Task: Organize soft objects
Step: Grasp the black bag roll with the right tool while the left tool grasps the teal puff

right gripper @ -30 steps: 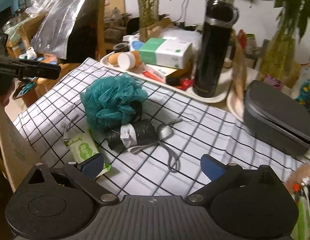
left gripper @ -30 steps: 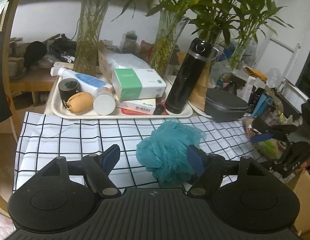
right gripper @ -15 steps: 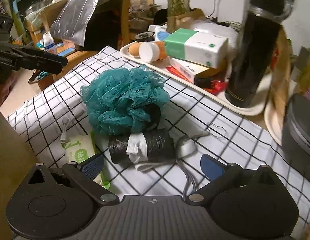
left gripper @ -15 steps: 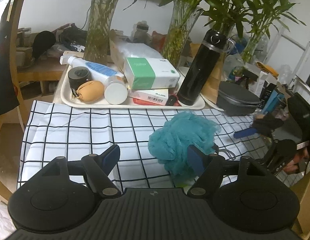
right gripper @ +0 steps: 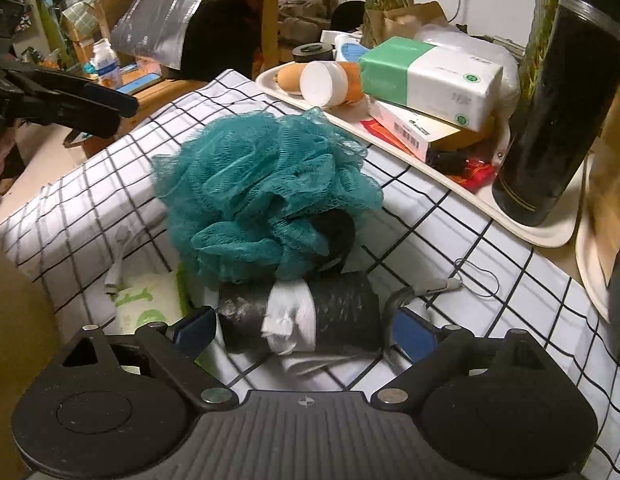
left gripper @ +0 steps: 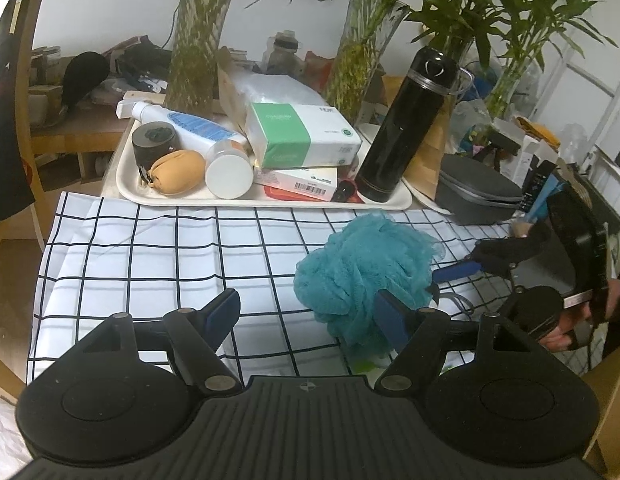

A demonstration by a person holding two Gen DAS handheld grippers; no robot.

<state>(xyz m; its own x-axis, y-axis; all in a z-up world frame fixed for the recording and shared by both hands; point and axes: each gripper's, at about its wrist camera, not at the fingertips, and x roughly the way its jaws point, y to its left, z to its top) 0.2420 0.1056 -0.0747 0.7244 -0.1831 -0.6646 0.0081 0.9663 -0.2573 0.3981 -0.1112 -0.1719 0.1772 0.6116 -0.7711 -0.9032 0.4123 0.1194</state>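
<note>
In the lower middle of my right wrist view, the black roll with its white band lies crosswise on the checked cloth of the worktop, right between the blue pads of my right hand-held gripper. Its jaws stand wide and are closing in on the roll; the pads are just beside its ends, and I cannot tell whether they touch it yet. The teal bath pouf sits directly behind the roll, at the centre of the frame, resting against it. A green-and-white packet lies at the lower left of the roll, partly under the pouf. In my left wrist view, my left hand-held gripper hovers well open over the cloth and holds nothing; the pouf lies at centre right, behind the right-side finger. The cream tray with boxes and a black flask fills the upper middle of that view.
</note>
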